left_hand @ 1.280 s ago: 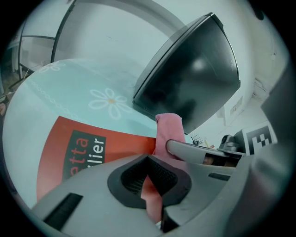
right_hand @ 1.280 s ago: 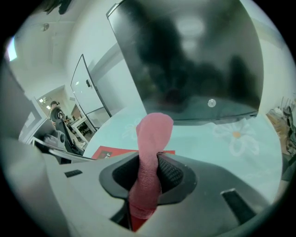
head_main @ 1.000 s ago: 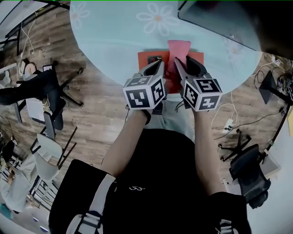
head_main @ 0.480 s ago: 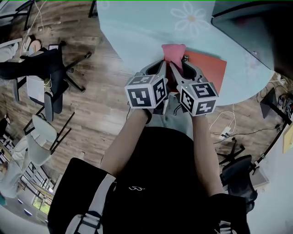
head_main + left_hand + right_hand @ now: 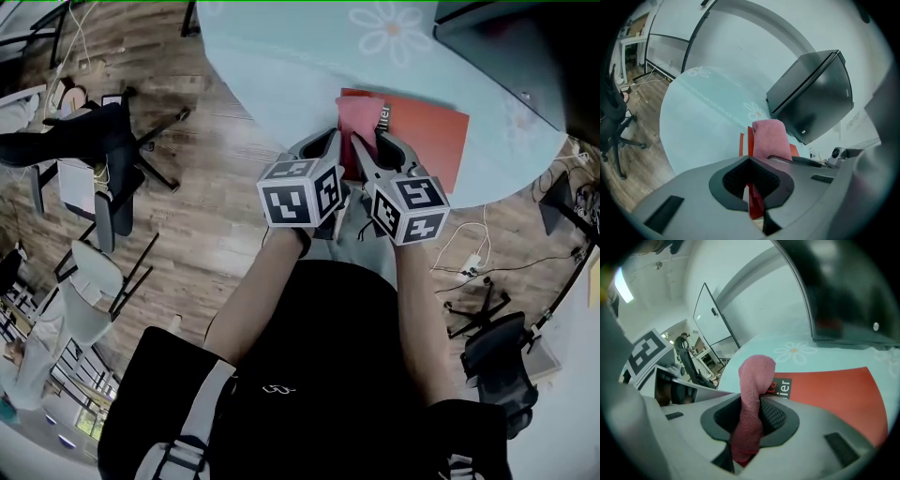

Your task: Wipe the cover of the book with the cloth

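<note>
Where the round pale-blue desk (image 5: 281, 66) curves toward the person, all task items sit grouped at its near edge.

- Book (image 5: 422, 141): red cover, lying flat on the desk at 12 o'clock from the person. One white-lettered dark label shows near its 9 o'clock end.
- Cloth (image 5: 354, 117): pink, bunched. It drapes over the book's 9 o'clock end and partly covers the label.
- Left tongs (image 5: 331, 141): closed narrow. The left gripper view shows a thin red edge, with a pale strip beside it, pinched between the pads; it appears to be the book's near edge.
- Right tongs (image 5: 371, 142): clamped on the cloth. The right gripper view shows the pink fabric running up through the pads and folding forward onto the cover.
- Tongs, relative position: side by side, tips close together at the book's 9 o'clock end.
- Black case (image 5: 497, 37): dark and boxy, on the desk at 1 o'clock from the book.
- Flower print (image 5: 389, 28): white, on the desk surface at 12 o'clock from the cloth.
- Wooden floor (image 5: 216, 234): carries an office chair (image 5: 89, 150) at 9 o'clock and a second chair (image 5: 506, 361) at 4 o'clock.
</note>
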